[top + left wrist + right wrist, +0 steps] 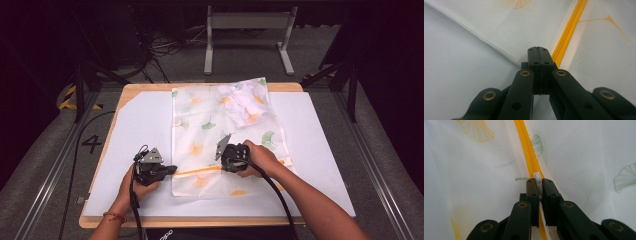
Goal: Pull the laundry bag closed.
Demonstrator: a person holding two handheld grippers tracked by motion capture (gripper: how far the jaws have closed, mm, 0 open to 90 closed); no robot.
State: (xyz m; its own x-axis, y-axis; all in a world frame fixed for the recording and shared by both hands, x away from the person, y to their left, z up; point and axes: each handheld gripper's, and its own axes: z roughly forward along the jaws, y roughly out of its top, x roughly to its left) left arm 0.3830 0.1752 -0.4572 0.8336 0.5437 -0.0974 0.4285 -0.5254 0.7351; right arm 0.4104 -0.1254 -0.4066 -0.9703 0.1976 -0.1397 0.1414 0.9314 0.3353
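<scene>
- White mesh bag [225,135] with leaf prints lies flat on a white mat [140,125]; an orange zip [200,171] crosses its near end. The left gripper [167,170] sits at the bag's left edge, the right gripper [225,157] mid-zip, likely one anchoring while the other pulls.
- Left gripper view: the left gripper [539,51] has its jaws pressed together at the bag [524,27] edge beside the zip [569,32]; whether fabric is pinched between them is hard to tell.
- Right gripper view: the right gripper [538,182] is clamped on the white slider [538,179], directly on the zip [526,142] line, with the bag [586,157] spread beneath.
</scene>
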